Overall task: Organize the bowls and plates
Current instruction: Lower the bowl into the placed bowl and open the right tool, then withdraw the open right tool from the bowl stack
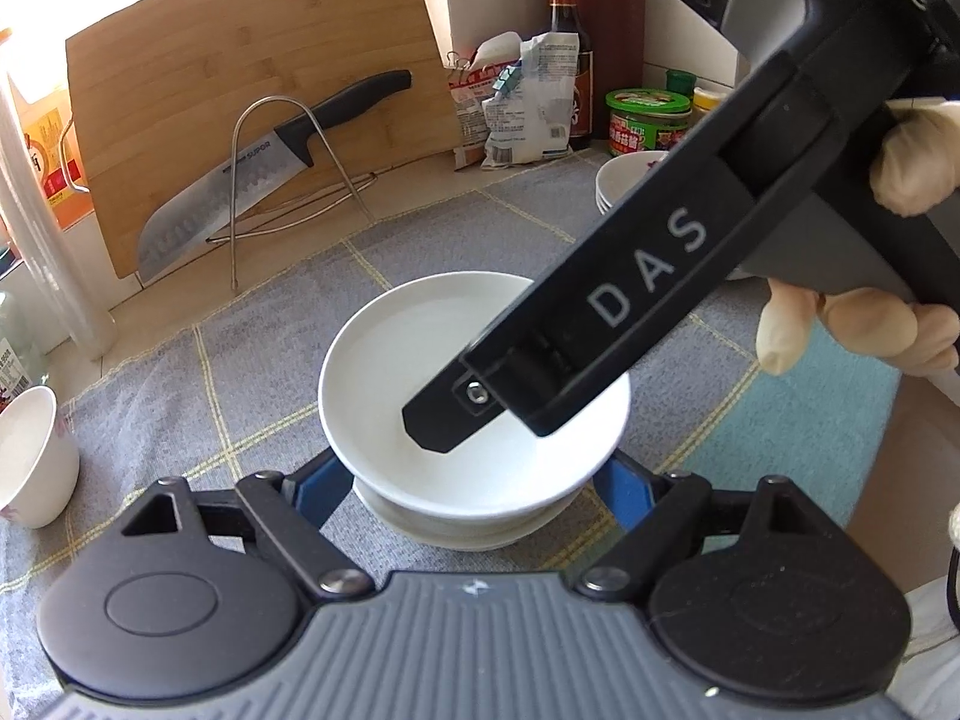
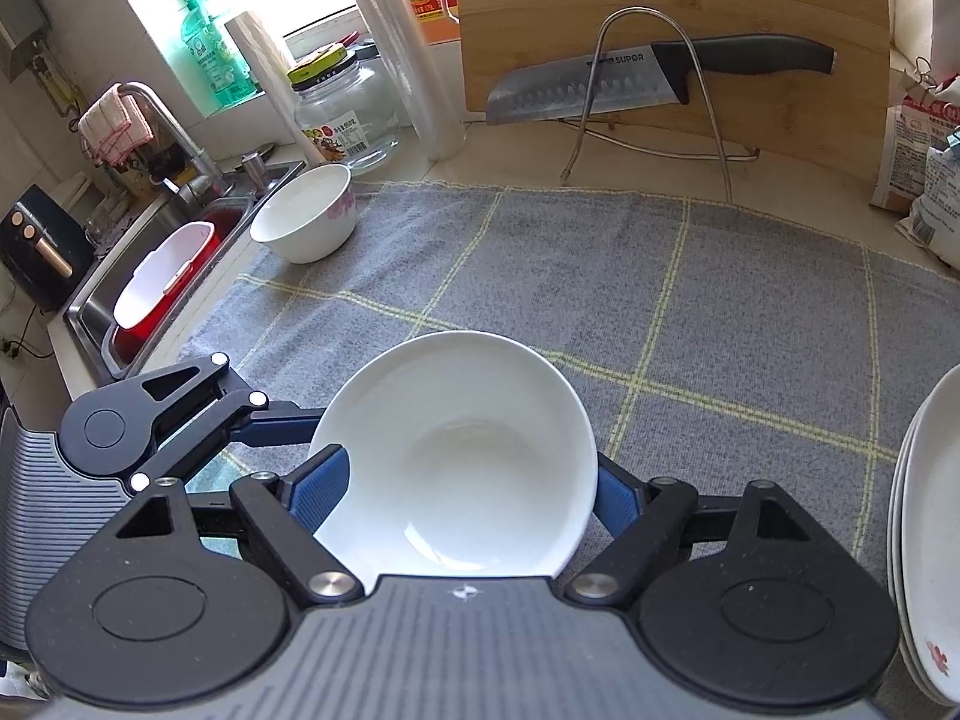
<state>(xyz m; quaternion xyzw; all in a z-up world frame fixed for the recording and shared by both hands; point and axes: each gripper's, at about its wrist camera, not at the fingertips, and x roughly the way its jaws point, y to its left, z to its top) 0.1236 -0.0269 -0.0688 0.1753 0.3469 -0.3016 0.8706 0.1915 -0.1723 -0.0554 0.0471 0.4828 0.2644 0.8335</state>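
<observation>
A white bowl (image 1: pixel 420 360) sits on top of another white bowl (image 1: pixel 456 531) on the grey checked cloth (image 1: pixel 240 372). My left gripper (image 1: pixel 474 480) has its blue pads on either side of the lower bowl. My right gripper (image 2: pixel 459 495) reaches in from the upper right in the left wrist view, and its pads (image 2: pixel 318 492) are on either side of the top white bowl (image 2: pixel 462 450). The frames do not show whether either gripper presses on its bowl. A flowered bowl (image 2: pixel 306 213) stands at the cloth's far left corner. A stack of plates (image 2: pixel 927 540) lies at the right.
A cutting board (image 2: pixel 672 18) leans on the wall with a knife (image 2: pixel 648 81) in a wire rack. A sink (image 2: pixel 156 276) with a red tub is at the left. A glass jar (image 2: pixel 351 114), bottles and bags (image 1: pixel 516 102) line the back of the counter.
</observation>
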